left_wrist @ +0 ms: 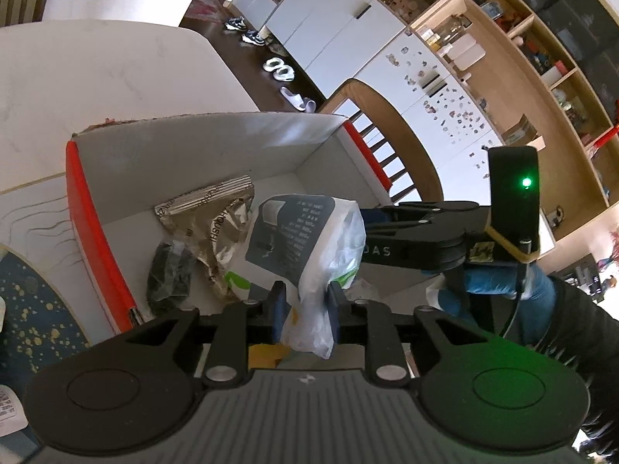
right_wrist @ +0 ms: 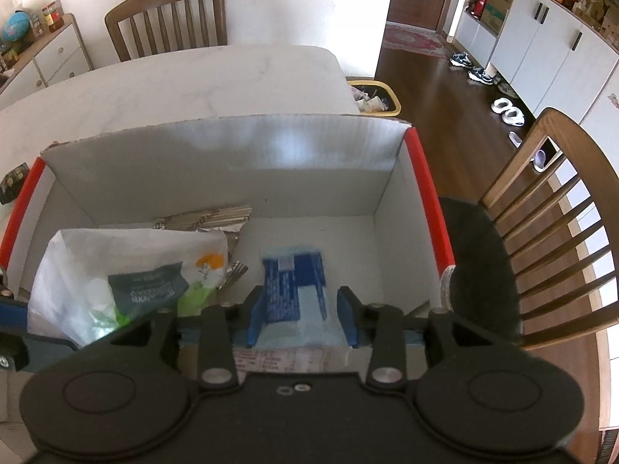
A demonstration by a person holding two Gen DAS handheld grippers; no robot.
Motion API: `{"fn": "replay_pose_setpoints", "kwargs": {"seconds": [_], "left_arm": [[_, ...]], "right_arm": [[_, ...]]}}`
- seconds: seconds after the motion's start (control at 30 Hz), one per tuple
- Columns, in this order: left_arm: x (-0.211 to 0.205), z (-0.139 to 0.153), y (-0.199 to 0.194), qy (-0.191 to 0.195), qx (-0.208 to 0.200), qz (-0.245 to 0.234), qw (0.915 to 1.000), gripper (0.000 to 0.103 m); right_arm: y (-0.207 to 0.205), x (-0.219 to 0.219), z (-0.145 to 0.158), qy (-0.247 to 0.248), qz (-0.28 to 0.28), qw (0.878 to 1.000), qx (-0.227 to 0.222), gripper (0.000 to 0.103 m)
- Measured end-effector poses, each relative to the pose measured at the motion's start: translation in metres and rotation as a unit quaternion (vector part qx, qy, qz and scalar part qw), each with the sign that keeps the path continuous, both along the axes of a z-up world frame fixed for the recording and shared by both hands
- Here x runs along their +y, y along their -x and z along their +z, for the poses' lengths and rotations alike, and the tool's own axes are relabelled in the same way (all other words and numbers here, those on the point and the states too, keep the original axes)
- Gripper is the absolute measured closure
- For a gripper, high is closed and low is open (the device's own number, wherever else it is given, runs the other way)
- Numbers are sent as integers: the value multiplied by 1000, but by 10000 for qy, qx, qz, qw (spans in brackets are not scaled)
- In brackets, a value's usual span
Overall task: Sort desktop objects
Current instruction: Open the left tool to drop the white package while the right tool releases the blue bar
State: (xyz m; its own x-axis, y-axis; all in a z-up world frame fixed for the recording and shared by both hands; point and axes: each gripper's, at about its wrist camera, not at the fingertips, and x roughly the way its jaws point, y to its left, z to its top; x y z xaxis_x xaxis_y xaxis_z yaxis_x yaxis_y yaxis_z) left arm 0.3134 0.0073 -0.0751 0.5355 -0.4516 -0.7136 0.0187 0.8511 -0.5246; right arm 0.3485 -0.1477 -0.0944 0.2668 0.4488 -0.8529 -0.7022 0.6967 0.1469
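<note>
A white cardboard box with red edges (left_wrist: 93,228) (right_wrist: 425,193) stands on the marble table. My left gripper (left_wrist: 305,305) is shut on a white plastic bag with a dark label (left_wrist: 309,239) and holds it over the box; the bag also shows in the right wrist view (right_wrist: 127,270). My right gripper (right_wrist: 301,313) is open over the box, with a blue packet (right_wrist: 290,282) between and below its jaws. A silver foil wrapper (left_wrist: 216,228) and a dark packet (left_wrist: 170,274) lie inside the box.
A wooden chair (right_wrist: 553,232) stands right of the box, another chair (right_wrist: 166,19) at the table's far side. A yellow-rimmed bin (right_wrist: 375,96) sits on the floor beyond the table. A blue speckled mat (left_wrist: 35,309) lies left of the box.
</note>
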Motion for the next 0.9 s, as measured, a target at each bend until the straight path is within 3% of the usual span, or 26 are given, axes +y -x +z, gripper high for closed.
{"fn": "replay_pose_setpoints", "kwargs": {"seconds": [0.1,0.2,0.23,0.27,0.9], "left_arm": [[-1,2,2,-112,-5,-20,9999,79],[-2,4,6,-229,-24,10,9997,53],[-1,5,7,-248,-55,62,9997,39],[-1,6,9,-269,-76,80,9996,37],[-11,34,37,-607,-516,69,9968,37]], "right_arm": [[2,-3,3,-19,-11,10000,-30,61],[3,-6,7,-72,-32,10000,-52,57],[4,-8,9,-95,-43,9999,-60,55],[5,-9,10,-115,-52,9999,-67,54],[24,-41,52,-469,-230,9983,-250,42]]}}
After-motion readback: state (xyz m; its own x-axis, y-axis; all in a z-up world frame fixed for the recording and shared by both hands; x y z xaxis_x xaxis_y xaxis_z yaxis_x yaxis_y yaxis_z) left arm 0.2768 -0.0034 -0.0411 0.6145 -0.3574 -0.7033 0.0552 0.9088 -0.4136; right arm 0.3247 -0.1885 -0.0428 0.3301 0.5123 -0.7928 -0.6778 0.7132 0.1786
